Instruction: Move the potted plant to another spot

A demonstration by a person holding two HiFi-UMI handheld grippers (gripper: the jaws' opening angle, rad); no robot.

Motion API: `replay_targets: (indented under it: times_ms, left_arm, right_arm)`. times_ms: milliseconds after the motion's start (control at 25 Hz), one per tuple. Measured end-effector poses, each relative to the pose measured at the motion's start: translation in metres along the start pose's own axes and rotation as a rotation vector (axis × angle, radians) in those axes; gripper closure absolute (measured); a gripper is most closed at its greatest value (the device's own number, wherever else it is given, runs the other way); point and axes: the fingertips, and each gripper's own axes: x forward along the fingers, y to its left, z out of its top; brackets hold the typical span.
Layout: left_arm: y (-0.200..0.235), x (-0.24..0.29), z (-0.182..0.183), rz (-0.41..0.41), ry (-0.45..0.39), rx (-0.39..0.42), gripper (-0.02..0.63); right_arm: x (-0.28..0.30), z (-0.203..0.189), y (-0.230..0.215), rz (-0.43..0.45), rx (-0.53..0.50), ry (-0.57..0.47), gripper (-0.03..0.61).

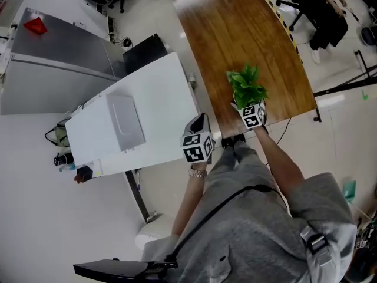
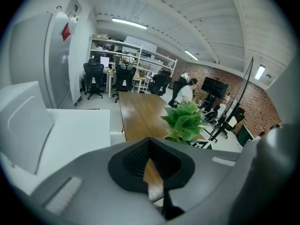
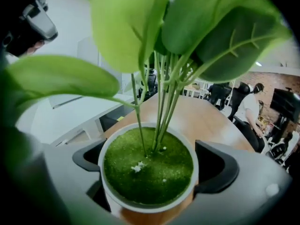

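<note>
The potted plant [image 1: 247, 86], green leaves in a small white pot [image 3: 148, 168] topped with green moss, stands near the front edge of the brown wooden table [image 1: 247, 34]. My right gripper [image 1: 251, 105] reaches around the pot from the near side. In the right gripper view its jaws stand wide on either side of the pot rim, very close to it, and I see no squeeze. My left gripper [image 1: 199, 124] hangs to the left, over the gap between the two tables, with its jaws together and nothing in them. The left gripper view shows the plant [image 2: 185, 121] to the right.
A white table [image 1: 159, 87] with a pale flat box [image 1: 125, 121] stands left of the wooden one. A grey cabinet [image 1: 53, 69] is at the far left. Office chairs and a seated person [image 1: 321, 10] are beyond the far end. A black stand's legs [image 1: 347, 86] lie right.
</note>
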Motion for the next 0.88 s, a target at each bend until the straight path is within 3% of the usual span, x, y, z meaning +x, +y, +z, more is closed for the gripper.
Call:
replay_targets:
  times_ms: [160, 280, 400, 560, 720, 800, 880]
  left_arm:
    - [0.013, -0.005, -0.001, 0.035, -0.011, -0.044, 0.601]
    - [0.033, -0.016, 0.001, 0.075, -0.031, -0.090, 0.601]
    - [0.056, -0.030, -0.004, 0.133, -0.056, -0.141, 0.601]
    - [0.093, -0.061, -0.021, 0.233, -0.088, -0.223, 0.601]
    - [0.123, -0.099, -0.048, 0.336, -0.104, -0.311, 0.601]
    - [0.131, -0.113, -0.061, 0.374, -0.111, -0.346, 0.601]
    - [0.139, -0.125, -0.070, 0.401, -0.118, -0.372, 0.601]
  right_arm:
    - [0.001, 0.012, 0.001, 0.037, -0.039, 0.003, 0.012]
    - [0.001, 0.043, 0.027, 0.096, -0.079, -0.023, 0.015]
    - [0.006, 0.095, 0.091, 0.222, -0.145, -0.106, 0.015]
    - [0.020, 0.144, 0.223, 0.458, -0.263, -0.176, 0.015]
    - [0.040, 0.131, 0.326, 0.605, -0.436, -0.153, 0.014]
    - [0.047, 0.113, 0.346, 0.630, -0.487, -0.139, 0.014]
    - [0.048, 0.107, 0.351, 0.637, -0.474, -0.154, 0.014]
